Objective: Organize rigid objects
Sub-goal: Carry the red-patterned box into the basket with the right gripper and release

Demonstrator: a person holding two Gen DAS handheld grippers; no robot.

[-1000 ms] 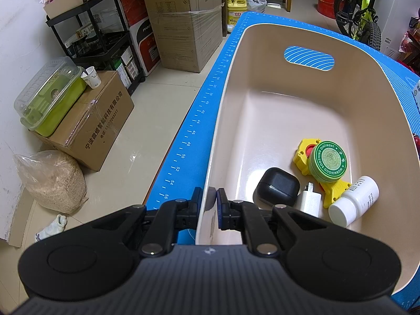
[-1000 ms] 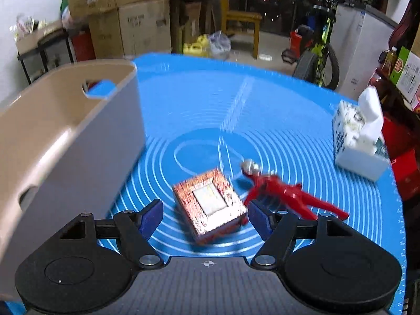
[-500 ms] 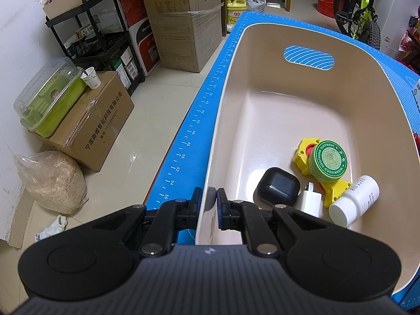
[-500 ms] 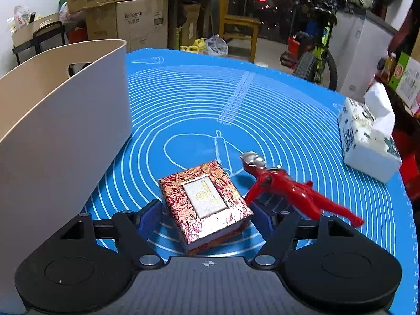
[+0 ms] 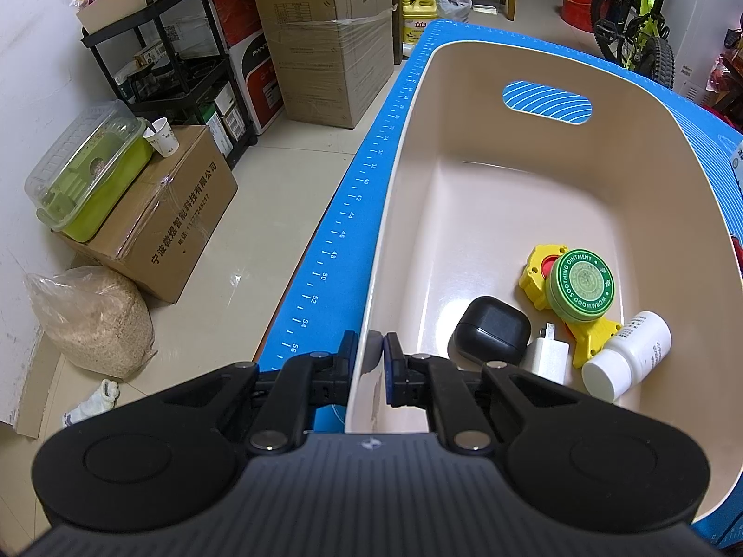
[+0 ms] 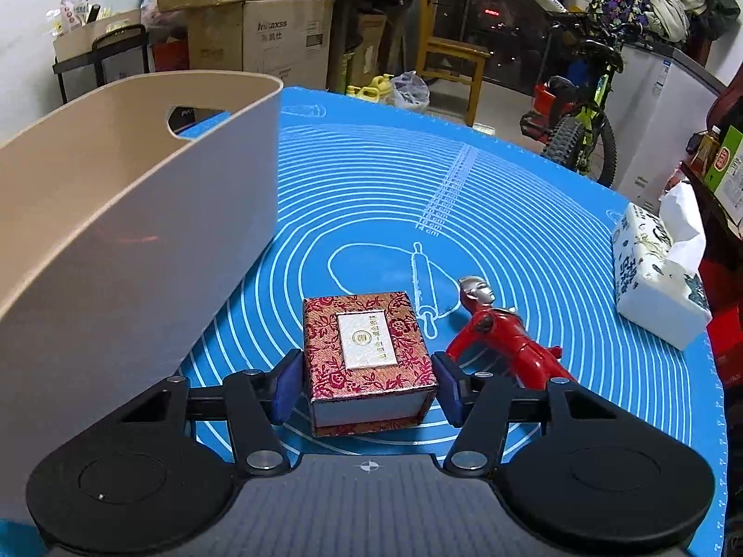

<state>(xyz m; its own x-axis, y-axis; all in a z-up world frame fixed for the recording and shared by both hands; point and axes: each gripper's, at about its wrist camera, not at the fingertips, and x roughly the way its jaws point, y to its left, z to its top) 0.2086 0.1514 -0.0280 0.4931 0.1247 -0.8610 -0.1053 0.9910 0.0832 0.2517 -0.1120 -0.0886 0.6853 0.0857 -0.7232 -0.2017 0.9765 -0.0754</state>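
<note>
My left gripper is shut on the near rim of the beige bin. In the bin lie a black case, a white charger, a yellow toy, a green ointment tin and a white bottle. In the right wrist view my right gripper has closed its blue pads around a red brocade box on the blue mat, one pad at each side. A red figure lies just right of the box. The bin's outer wall stands to the left.
A white tissue box sits at the mat's right edge. Beyond the table's left edge are cardboard boxes, a black shelf cart and a sack on the floor. A bicycle and a wooden chair stand behind.
My right gripper moved forward over the brocade box and narrowed its fingers onto the box's sides. The left gripper stayed clamped on the bin rim.
</note>
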